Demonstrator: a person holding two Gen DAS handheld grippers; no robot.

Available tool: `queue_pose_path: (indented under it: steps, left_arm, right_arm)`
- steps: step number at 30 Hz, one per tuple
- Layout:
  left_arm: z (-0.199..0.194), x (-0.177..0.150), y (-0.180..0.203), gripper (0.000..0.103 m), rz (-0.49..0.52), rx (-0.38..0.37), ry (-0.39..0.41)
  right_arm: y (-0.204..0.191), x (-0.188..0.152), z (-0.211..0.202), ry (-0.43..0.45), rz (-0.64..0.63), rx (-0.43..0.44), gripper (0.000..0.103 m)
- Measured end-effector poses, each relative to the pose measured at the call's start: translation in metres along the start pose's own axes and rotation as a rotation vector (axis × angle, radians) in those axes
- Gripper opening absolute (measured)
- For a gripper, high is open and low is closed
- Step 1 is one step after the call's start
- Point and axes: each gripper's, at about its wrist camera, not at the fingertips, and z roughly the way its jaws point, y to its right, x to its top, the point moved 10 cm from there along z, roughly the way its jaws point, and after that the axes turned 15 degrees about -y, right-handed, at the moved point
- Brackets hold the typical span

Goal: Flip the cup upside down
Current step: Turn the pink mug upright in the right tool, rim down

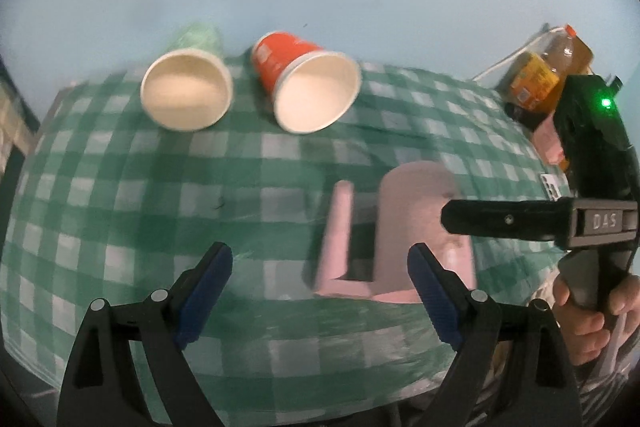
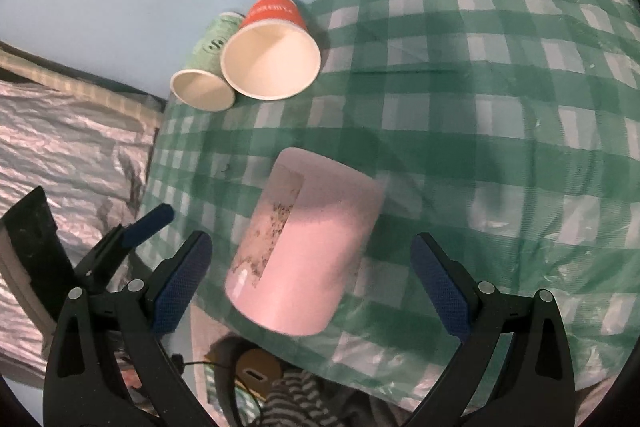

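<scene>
My two hand-held grippers, left [image 1: 320, 291] and right [image 2: 312, 287], both stood spread apart, gripping nothing. One pink cup [image 2: 304, 247] stood inverted near the table's [image 2: 500, 147] front edge; two paper cups, orange [image 2: 272, 55] and green [image 2: 206, 79], lay toppled at the far edge. Only my left view showed the bottle [image 1: 548, 75].

Home dining spot: green checked tablecloth [image 1: 160, 195], paper cups [image 1: 308, 87], drink bottle [image 1: 548, 71].

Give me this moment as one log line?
pink mug: upside down on checked cloth | left gripper: open | right gripper: open
</scene>
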Motion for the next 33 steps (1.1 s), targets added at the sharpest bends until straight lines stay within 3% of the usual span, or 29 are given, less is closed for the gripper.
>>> queue_pose_path:
  steps: [10, 24, 28, 30, 33]
  left_arm:
    - [0.015, -0.003, -0.025, 0.091, -0.046, -0.028, -0.013]
    - [0.014, -0.001, -0.021, 0.091, -0.038, -0.06, -0.003]
    - [0.014, 0.0, -0.019, 0.091, -0.032, -0.056, 0.002]
    - [0.014, 0.001, -0.02, 0.091, -0.035, -0.061, 0.007]
    - [0.013, 0.001, -0.021, 0.091, -0.042, -0.066, 0.013]
  right_arm:
    - [0.003, 0.013, 0.023, -0.054, 0.05, -0.036, 0.1]
    - [0.001, 0.022, 0.045, -0.106, 0.086, -0.075, 0.099]
    - [0.0, 0.023, 0.045, -0.11, 0.08, -0.088, 0.094]
    - [0.001, 0.024, 0.042, -0.1, 0.081, -0.093, 0.082]
    - [0.001, 0.025, 0.04, -0.096, 0.074, -0.063, 0.078]
